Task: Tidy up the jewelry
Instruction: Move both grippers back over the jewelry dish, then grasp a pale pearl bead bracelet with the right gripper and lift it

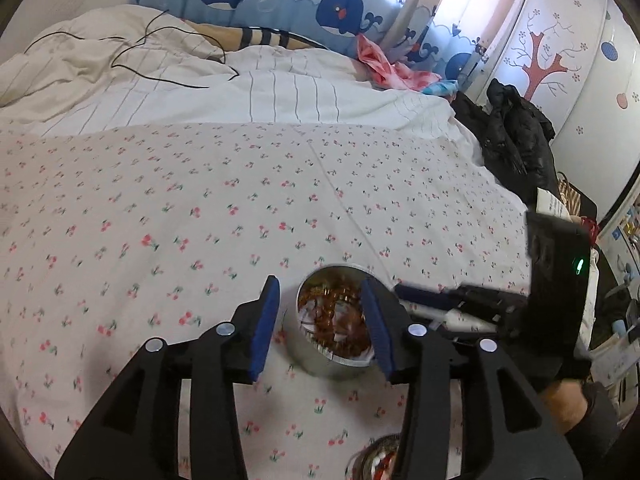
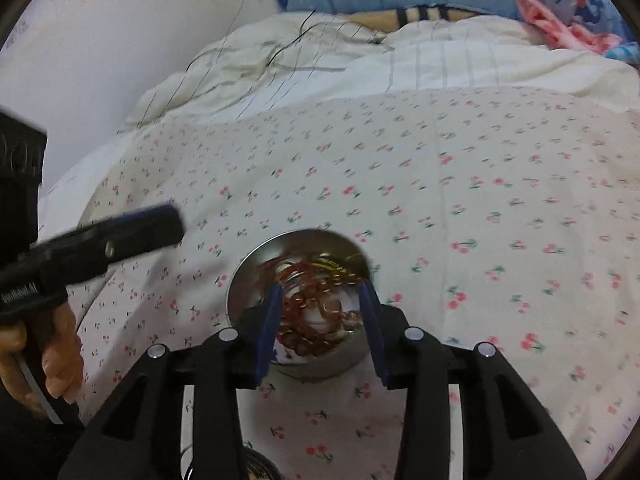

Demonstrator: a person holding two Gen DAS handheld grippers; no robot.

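Observation:
A round metal tin (image 1: 328, 366) stands on the cherry-print bedsheet (image 1: 200, 200), holding a tangle of orange and red jewelry (image 1: 340, 312). My left gripper (image 1: 320, 282) is open just above it, its blue pads either side of the tin's mouth and touching nothing. In the right wrist view the same tin (image 2: 248, 280) lies under my right gripper (image 2: 320, 286), which is open over the jewelry (image 2: 316, 300) with nothing pinched. The right gripper (image 1: 404, 296) reaches in from the right beside the tin. The left gripper (image 2: 172, 224) comes in from the left, held by a hand (image 2: 60, 340).
A second small round container (image 1: 376, 456) with red bits sits near the bottom edge. A crumpled white duvet (image 1: 240, 88) with a black cable (image 1: 132, 48) lies behind. Dark clothing (image 1: 516, 136) is piled at the bed's right edge, and a wall (image 2: 100, 60) is on the left.

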